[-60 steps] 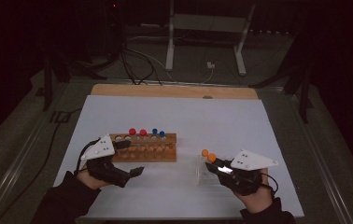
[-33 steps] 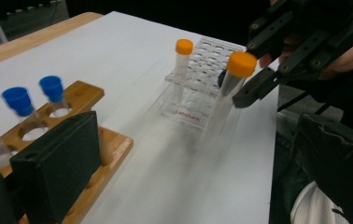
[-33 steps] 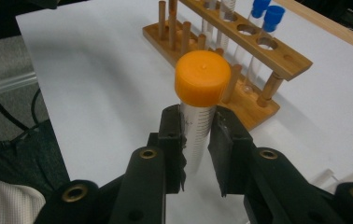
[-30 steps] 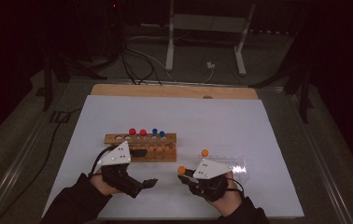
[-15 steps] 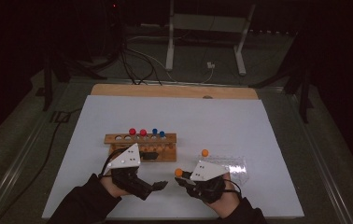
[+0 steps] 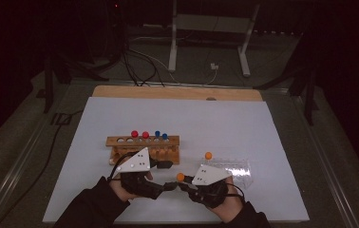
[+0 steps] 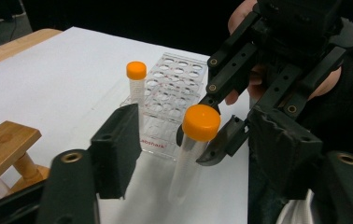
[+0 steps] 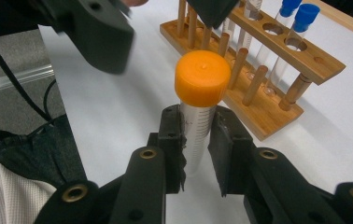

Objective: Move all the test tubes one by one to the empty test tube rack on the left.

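Near the front edge of the white worktop [image 6: 225,118], a person's two hand-held grippers meet over a single test tube. The right gripper [image 8: 197,140] has its black fingers [image 8: 171,140] clenched on the clear, orange-capped tube [image 8: 198,112], holding it upright just above the worktop, the cap standing clear of the fingers. In the high view that same tube [image 6: 181,177] shows as an orange dot between the two grippers. The left gripper [image 7: 188,144] faces it from the other side, its fingers [image 7: 116,144] having just been closing; the tube [image 7: 194,140] stands between them, but the pads do not yet press on it and a gap shows on each side. Behind, a clear plastic rack [image 7: 174,93] holds a second orange-capped tube [image 7: 136,88] upright in a hole at its near corner. To the left in the high view, a wooden rack [image 6: 143,142] stands just beyond the left gripper [image 6: 165,185], carrying two red-capped tubes [image 6: 139,135] and two blue-capped tubes [image 6: 161,135].
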A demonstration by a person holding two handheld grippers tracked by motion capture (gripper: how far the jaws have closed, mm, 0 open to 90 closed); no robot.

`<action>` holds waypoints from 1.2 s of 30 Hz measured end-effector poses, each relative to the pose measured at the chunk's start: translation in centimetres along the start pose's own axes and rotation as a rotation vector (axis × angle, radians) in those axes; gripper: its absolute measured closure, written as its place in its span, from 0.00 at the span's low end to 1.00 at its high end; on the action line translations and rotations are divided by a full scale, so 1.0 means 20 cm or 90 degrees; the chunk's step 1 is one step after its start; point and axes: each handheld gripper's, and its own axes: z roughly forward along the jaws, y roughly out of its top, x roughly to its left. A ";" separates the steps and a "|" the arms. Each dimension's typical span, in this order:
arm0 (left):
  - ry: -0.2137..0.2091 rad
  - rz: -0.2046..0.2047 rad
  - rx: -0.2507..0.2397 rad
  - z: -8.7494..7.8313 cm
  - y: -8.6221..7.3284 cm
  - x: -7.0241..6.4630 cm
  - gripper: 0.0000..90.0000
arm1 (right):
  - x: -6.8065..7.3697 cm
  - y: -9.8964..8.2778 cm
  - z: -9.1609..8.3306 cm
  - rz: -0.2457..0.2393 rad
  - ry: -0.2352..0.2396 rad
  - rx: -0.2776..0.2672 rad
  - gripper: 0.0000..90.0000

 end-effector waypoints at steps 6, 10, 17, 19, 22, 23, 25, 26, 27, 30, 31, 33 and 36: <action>-0.002 0.011 0.001 0.03 0.01 -0.01 0.50 | 0.00 0.00 0.00 -0.001 0.001 -0.002 0.83; 0.001 0.014 -0.002 0.06 0.02 -0.01 0.57 | 0.00 0.00 -0.01 -0.001 0.001 -0.003 0.83; -0.008 0.013 0.003 0.09 0.02 -0.01 0.69 | 0.00 0.00 -0.01 0.000 0.001 -0.004 0.83; -0.004 0.017 0.004 0.09 0.02 -0.01 0.71 | 0.00 0.00 -0.01 0.000 0.002 -0.005 0.83; -0.004 0.018 0.005 0.10 0.02 -0.01 0.73 | 0.00 0.00 -0.01 0.002 0.000 -0.005 0.83; -0.004 0.020 0.006 0.10 0.02 -0.01 0.75 | 0.00 0.00 -0.01 0.002 -0.001 -0.005 0.83; -0.005 0.021 0.008 0.10 0.02 -0.02 0.77 | 0.00 0.00 -0.01 0.000 -0.003 -0.004 0.83; -0.003 0.021 0.008 0.11 0.02 -0.02 0.77 | 0.00 0.00 -0.01 0.002 -0.002 -0.006 0.83; -0.004 0.022 0.008 0.11 0.02 -0.02 0.77 | 0.00 0.00 -0.01 0.003 -0.002 -0.005 0.83; -0.006 0.022 0.009 0.11 0.02 -0.01 0.78 | 0.00 0.00 -0.01 0.003 -0.001 -0.006 0.83; -0.005 0.025 0.010 0.11 0.02 -0.01 0.79 | 0.00 0.00 -0.01 0.005 0.000 -0.006 0.83; -0.004 0.022 0.009 0.10 0.02 -0.01 0.79 | -0.01 0.00 -0.01 0.006 -0.001 -0.007 0.83; -0.003 0.024 0.008 0.10 0.02 -0.01 0.79 | -0.01 0.00 -0.01 0.007 -0.002 -0.008 0.83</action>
